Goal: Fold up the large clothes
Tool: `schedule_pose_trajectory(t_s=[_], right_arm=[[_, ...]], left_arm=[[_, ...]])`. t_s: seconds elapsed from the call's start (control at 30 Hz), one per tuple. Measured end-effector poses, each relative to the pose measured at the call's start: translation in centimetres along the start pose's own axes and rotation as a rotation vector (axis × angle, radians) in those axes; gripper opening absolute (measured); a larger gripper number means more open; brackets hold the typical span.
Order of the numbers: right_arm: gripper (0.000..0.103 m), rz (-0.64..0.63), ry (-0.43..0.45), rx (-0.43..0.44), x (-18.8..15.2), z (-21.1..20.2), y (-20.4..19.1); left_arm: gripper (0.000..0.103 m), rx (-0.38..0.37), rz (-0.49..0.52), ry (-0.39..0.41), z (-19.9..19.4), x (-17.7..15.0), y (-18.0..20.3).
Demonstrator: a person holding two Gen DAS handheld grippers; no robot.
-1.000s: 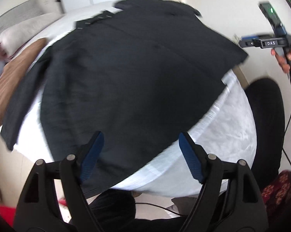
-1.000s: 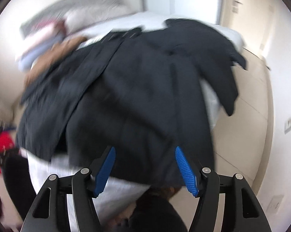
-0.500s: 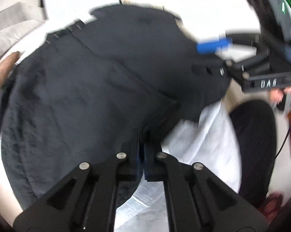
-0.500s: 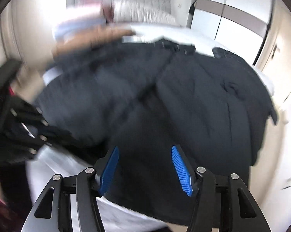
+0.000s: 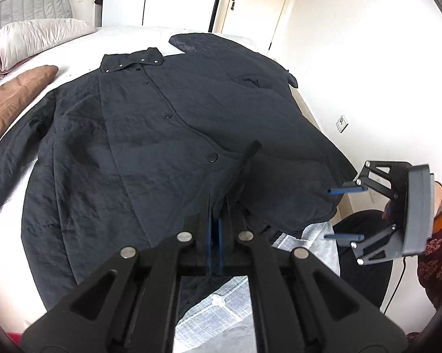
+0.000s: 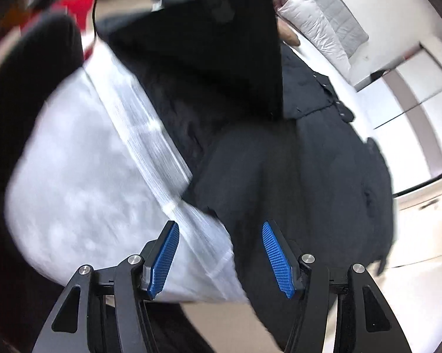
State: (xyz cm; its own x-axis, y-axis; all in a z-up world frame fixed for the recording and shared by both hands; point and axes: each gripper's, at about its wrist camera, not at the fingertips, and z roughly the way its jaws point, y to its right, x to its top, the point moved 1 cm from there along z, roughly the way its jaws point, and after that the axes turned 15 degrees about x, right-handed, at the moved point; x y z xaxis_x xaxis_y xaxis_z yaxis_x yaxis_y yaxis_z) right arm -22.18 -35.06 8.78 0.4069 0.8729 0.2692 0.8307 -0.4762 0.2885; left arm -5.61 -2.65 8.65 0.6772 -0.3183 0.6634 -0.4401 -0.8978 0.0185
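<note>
Two hand-held grippers, left one [image 5: 215, 223] pinching black coat [image 5: 150, 147] hem, right one [image 6: 221, 253] spread wide

Left hand-held gripper [image 5: 214, 232] pinches black coat [image 5: 150, 135] hem (bed [image 5: 309, 232] below)

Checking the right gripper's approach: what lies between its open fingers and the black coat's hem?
Only the white quilted bed cover; the right gripper is open beside the black coat, shown in the right wrist view.

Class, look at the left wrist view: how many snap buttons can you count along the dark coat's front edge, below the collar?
3 on the coat: one just below the collar, one mid-chest, one lower, near the left gripper, at. Folds may hide more.
</note>
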Motion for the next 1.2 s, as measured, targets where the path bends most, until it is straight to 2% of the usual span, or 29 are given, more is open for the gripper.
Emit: schedule_pose_trajectory(t_s=[0.1,0.17,0.2,0.27,0.3,0.33,0.4,0.47,0.53,0.57,0.6,0.63,0.67,0.7,0.73,0.77,0.8,0.83,0.87,0.9,0.97,1.07,1.13,1.17,1.2], right_arm=[[0.060,0.029,-0.010,-0.080,0.2,1.0,1.0],[0.058,0.046,0.031,-0.081,1.2,1.3,1.5],[0.057,0.063,0.093,-0.055,1.9,1.0,1.8],[0.044,0.105,0.187,0.015,3.0,0.4,2.4],[0.016,0.143,0.228,0.092,3.5,0.2,2.8],[0.005,0.168,0.236,0.137,3.9,0.3,3.2],[0.004,0.176,0.256,0.221,4.3,0.4,3.4],[0.004,0.175,0.239,0.280,4.4,0.7,2.9],[0.006,0.178,0.214,0.369,4.2,1.4,2.4],[0.008,0.183,0.198,0.429,4.0,1.8,2.2],[0.010,0.190,0.199,0.459,3.6,1.9,2.3],[0.014,0.199,0.208,0.477,2.9,1.6,1.9],[0.014,0.219,0.227,0.510,2.1,1.1,2.1],[0.019,0.240,0.250,0.546,1.3,0.6,2.6],[0.025,0.259,0.273,0.550,0.6,0.1,3.3],[0.029,0.278,0.291,0.539,-0.1,-0.4,3.7],[0.039,0.305,0.305,0.516,-0.7,-0.9,4.3],[0.048,0.328,0.313,0.496,-1.0,-1.1,4.7],[0.052,0.362,0.321,0.467,-1.3,-1.3,5.6],[0.055,0.389,0.328,0.447,-1.5,-1.5,6.1],[0.059,0.468,0.356,0.406,-1.5,-1.4,7.7],[0.068,0.582,0.385,0.372,-0.6,-0.3,9.0],[0.070,0.638,0.381,0.376,-0.3,0.7,10.1],[0.070,0.666,0.365,0.384,0.0,1.7,10.6],[0.071,0.691,0.338,0.396,0.3,2.9,11.0]], left_arm=[[0.004,-0.006,-0.006,-0.001,0.1,-0.1,0.3],[0.004,-0.007,-0.009,-0.003,0.3,0.0,0.5],[0.004,-0.006,-0.008,-0.003,0.4,0.1,0.5],[0.004,-0.005,-0.003,0.002,0.1,0.2,0.7],[0.004,-0.004,-0.001,0.008,-0.1,0.2,0.7],[0.004,-0.009,0.001,0.013,-0.3,0.2,0.7],[0.004,-0.038,0.005,0.032,-0.9,0.2,0.8],[0.004,-0.085,0.027,0.050,-1.3,-0.1,1.3],[0.004,-0.208,0.080,0.022,-0.9,-1.0,2.7],[0.010,-0.284,0.115,-0.017,-0.4,-1.7,3.5],[0.020,-0.346,0.149,-0.058,0.2,-2.4,4.3],[0.021,-0.401,0.189,-0.104,0.8,-3.4,5.2],[0.021,-0.441,0.224,-0.131,1.0,-4.4,5.8],[0.024,-0.451,0.246,-0.137,0.9,-4.9,6.0],[0.026,-0.439,0.272,-0.132,0.7,-5.3,6.0],[0.035,-0.404,0.291,-0.113,0.5,-5.4,5.8],[0.049,-0.368,0.296,-0.093,0.4,-5.3,5.5],[0.058,-0.315,0.278,-0.062,0.4,-4.8,4.8],[0.069,-0.288,0.258,-0.043,0.4,-4.5,4.3],[0.073,-0.248,0.219,-0.018,0.8,-3.9,3.5],[0.074,-0.189,0.171,-0.016,2.0,-3.3,2.6],[0.074,-0.135,0.112,-0.093,5.2,-3.5,2.0],[0.074,-0.155,0.114,-0.246,8.3,-5.4,2.6],[0.074,-0.146,0.137,-0.255,8.6,-6.2,3.0],[0.074,-0.132,0.176,-0.203,7.8,-6.7,3.4]])
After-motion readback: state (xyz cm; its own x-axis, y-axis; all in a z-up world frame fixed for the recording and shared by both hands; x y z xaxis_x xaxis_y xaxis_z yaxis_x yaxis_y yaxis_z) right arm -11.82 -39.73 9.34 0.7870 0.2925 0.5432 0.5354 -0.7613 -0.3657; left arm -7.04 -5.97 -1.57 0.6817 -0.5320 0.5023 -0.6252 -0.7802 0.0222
